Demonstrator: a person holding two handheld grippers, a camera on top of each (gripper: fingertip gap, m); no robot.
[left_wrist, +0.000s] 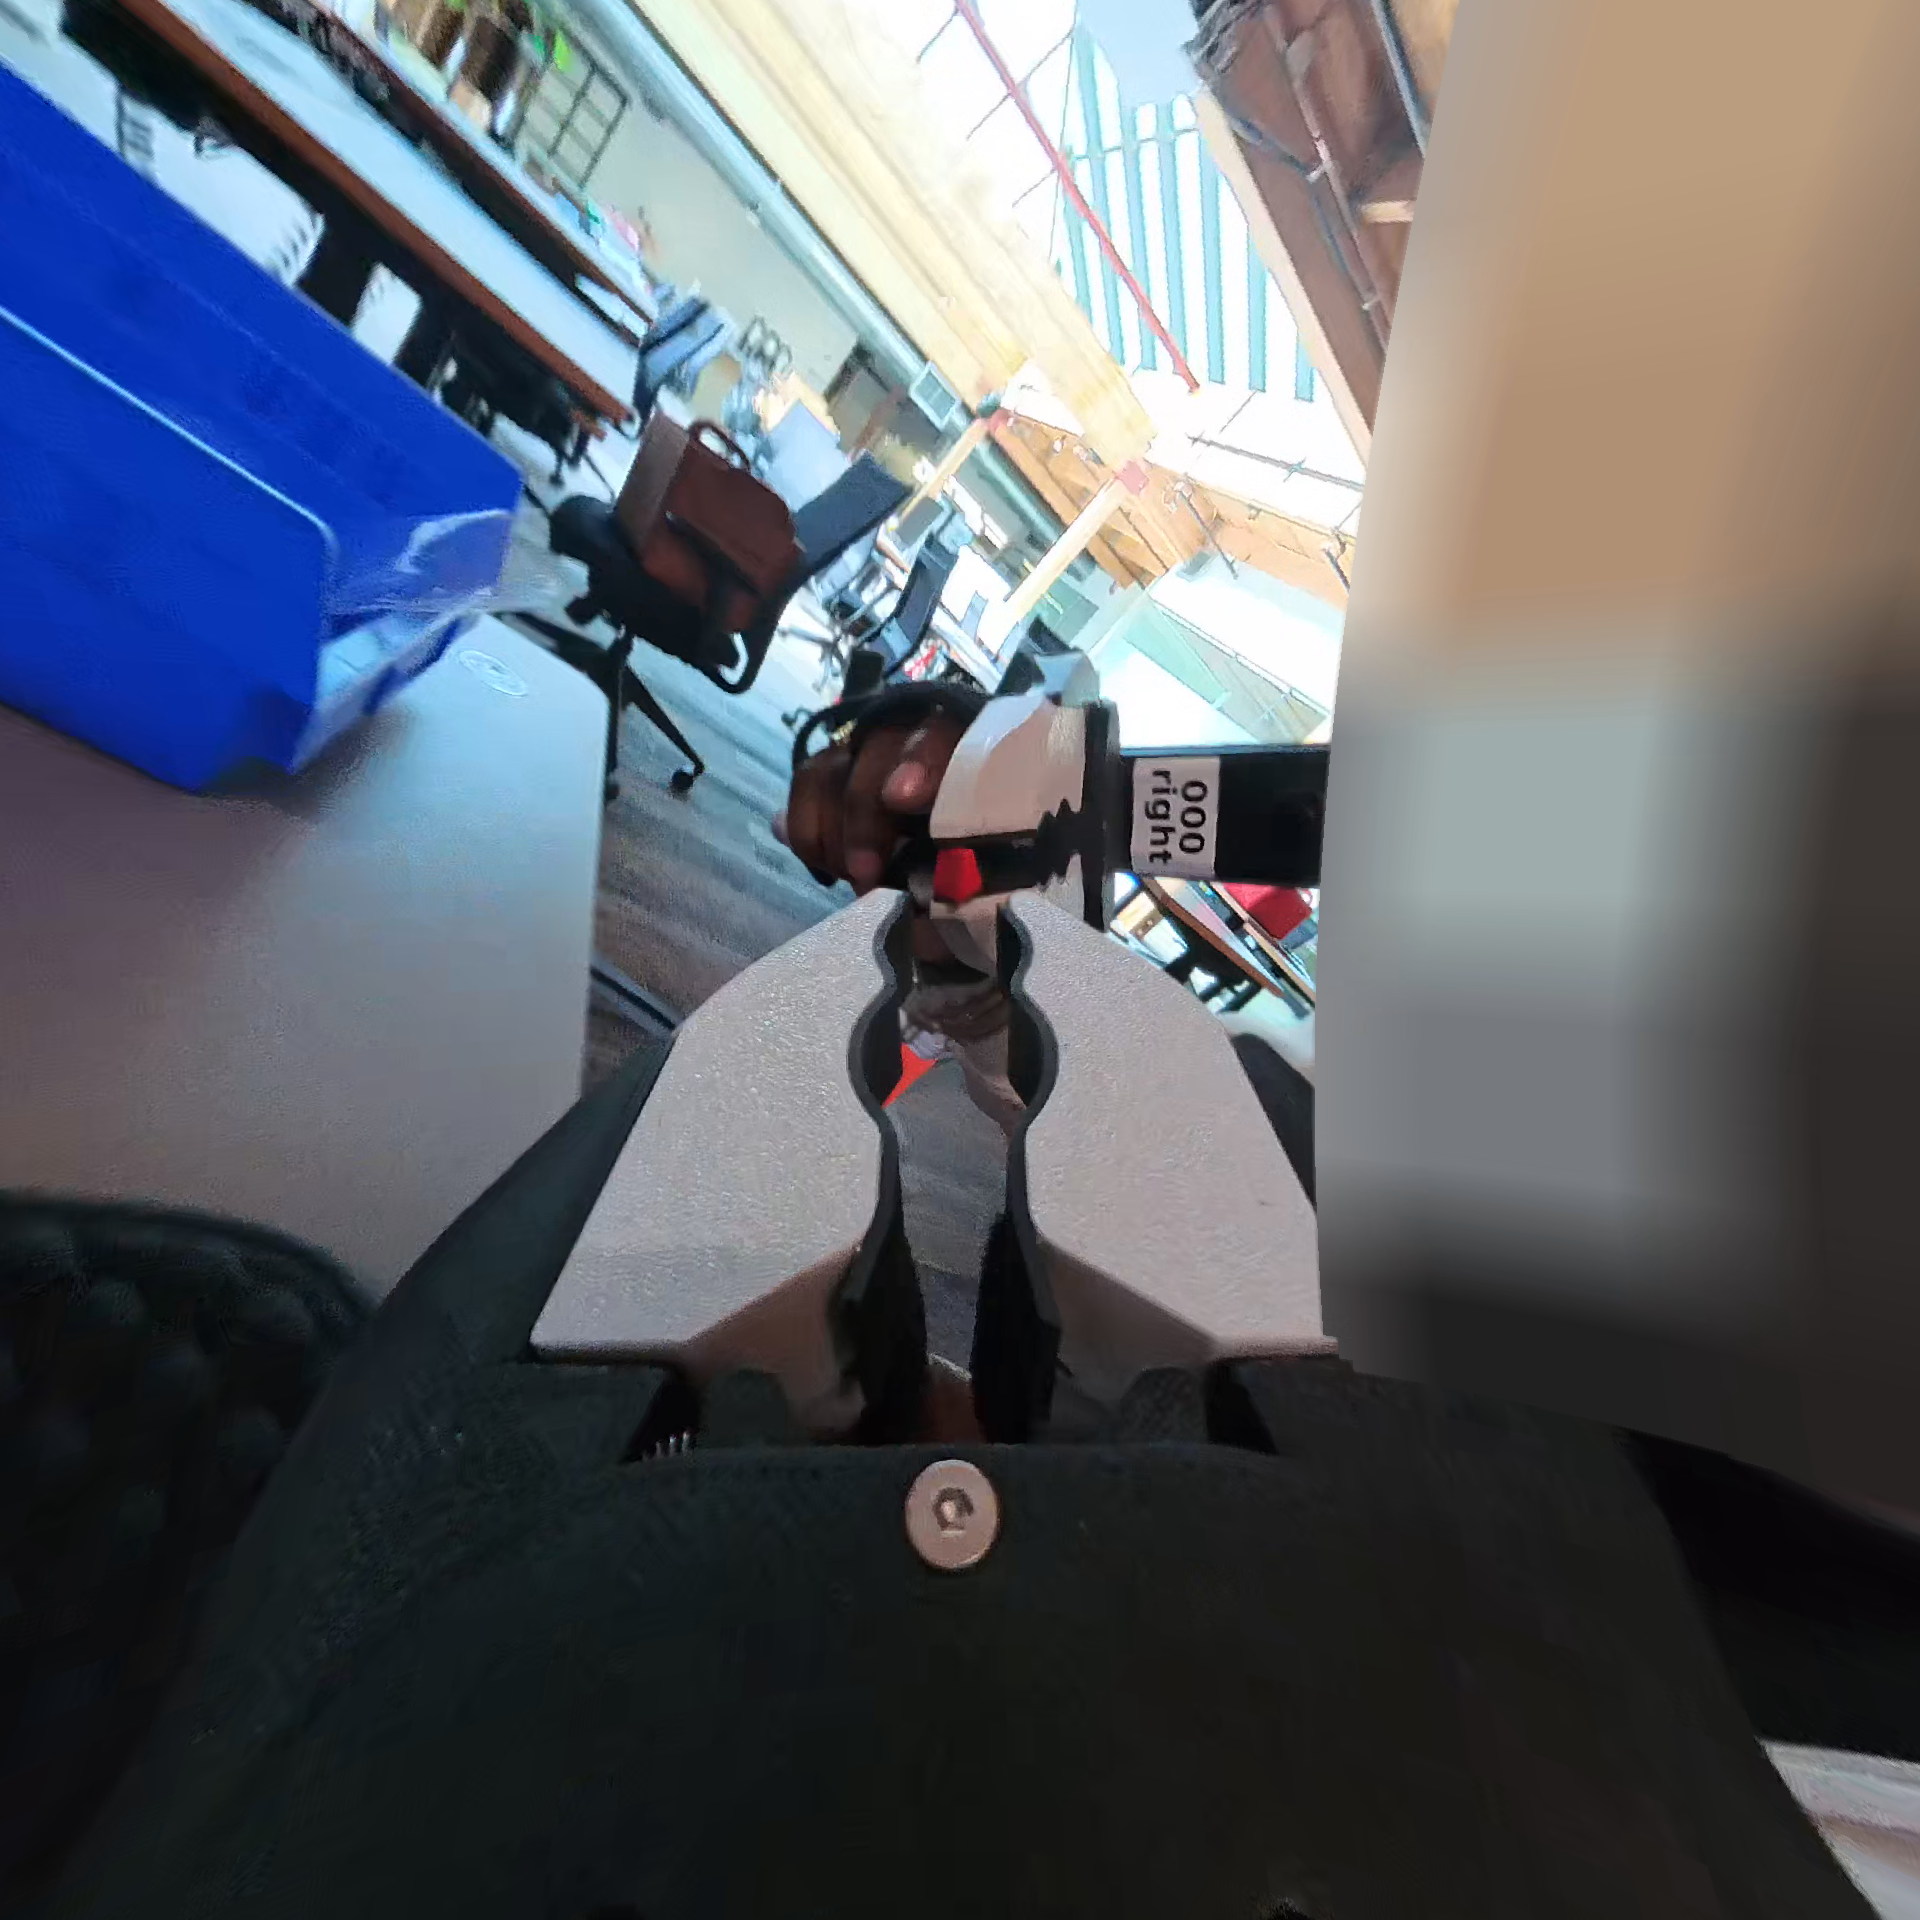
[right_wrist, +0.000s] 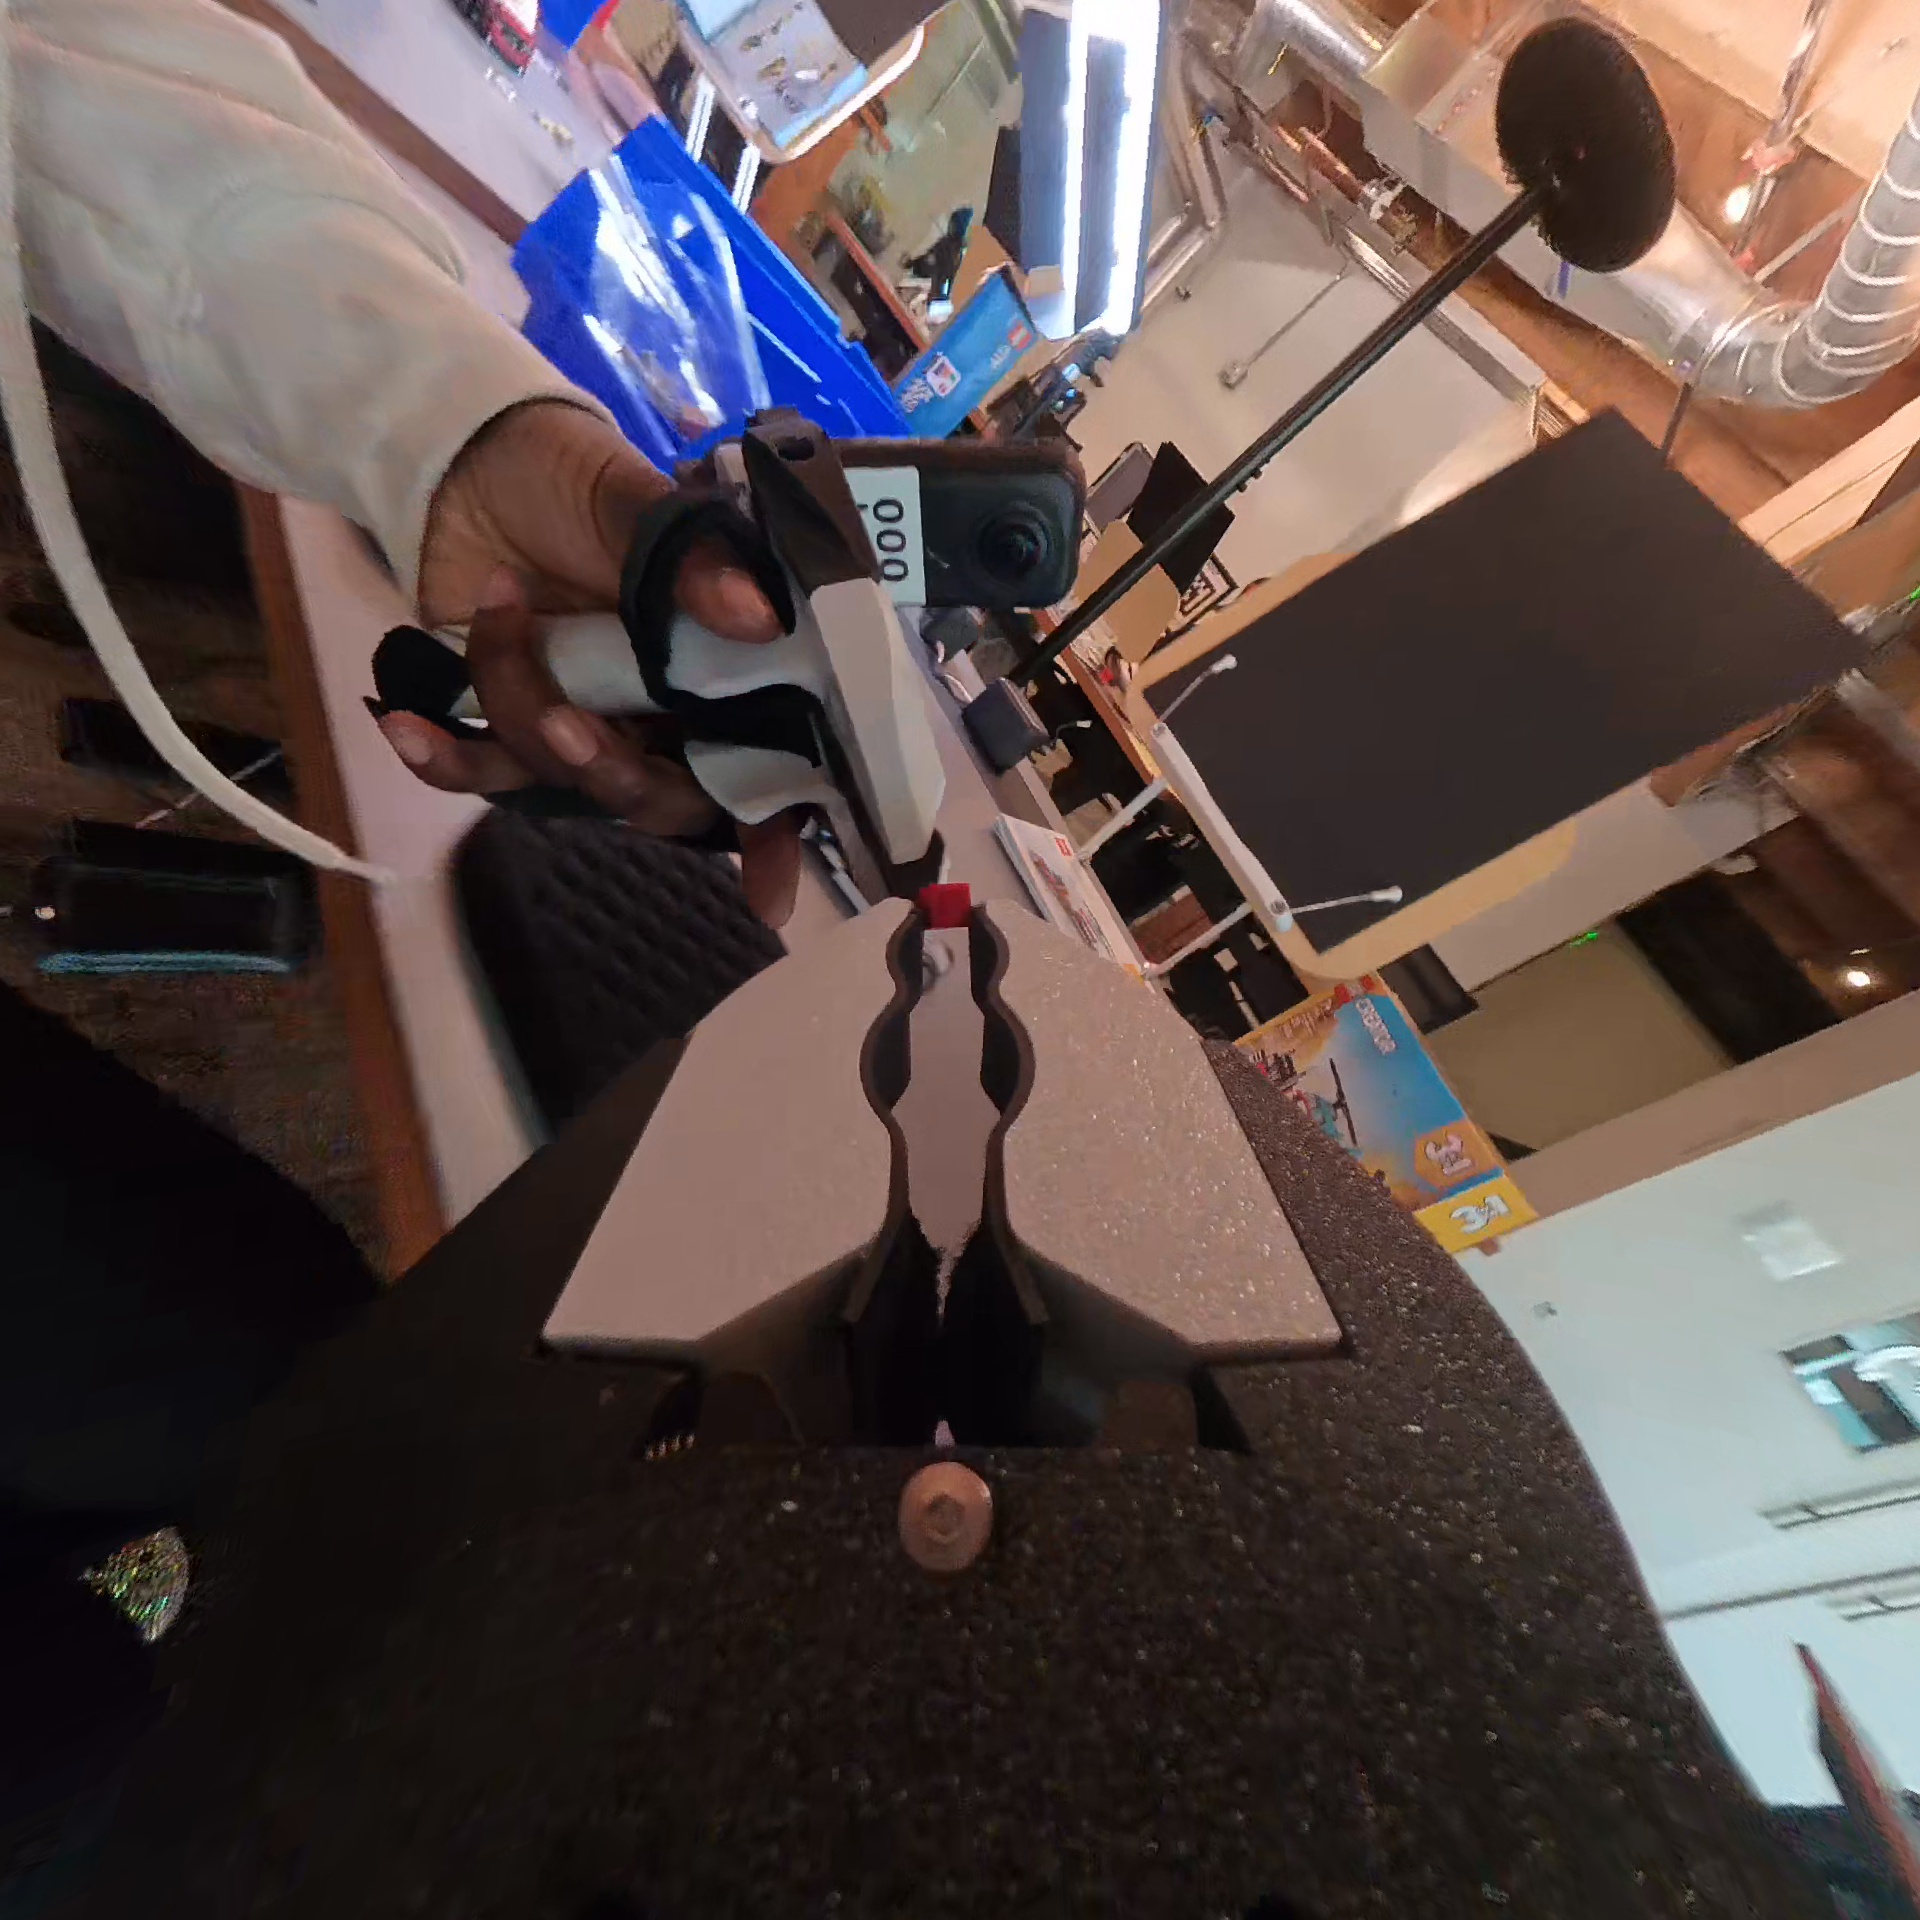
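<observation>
The right gripper (right_wrist: 943, 920) is clamping a small red plastic cube (right_wrist: 943, 904) at its fingertips. The left gripper (left_wrist: 951, 914), jaws slightly apart and holding nothing, is pointing at that cube from just beside it. Both are hanging above the grey tabletop (right_wrist: 416, 935), near its edge. A blue plastic bin (left_wrist: 156, 468) is sitting well apart, leaving open room around the grippers.

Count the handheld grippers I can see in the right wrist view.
2. The right gripper fills the bottom centre, its fingertips pinching a small red block. The left gripper is just beyond it, held in a hand. None seems hidden.
</observation>
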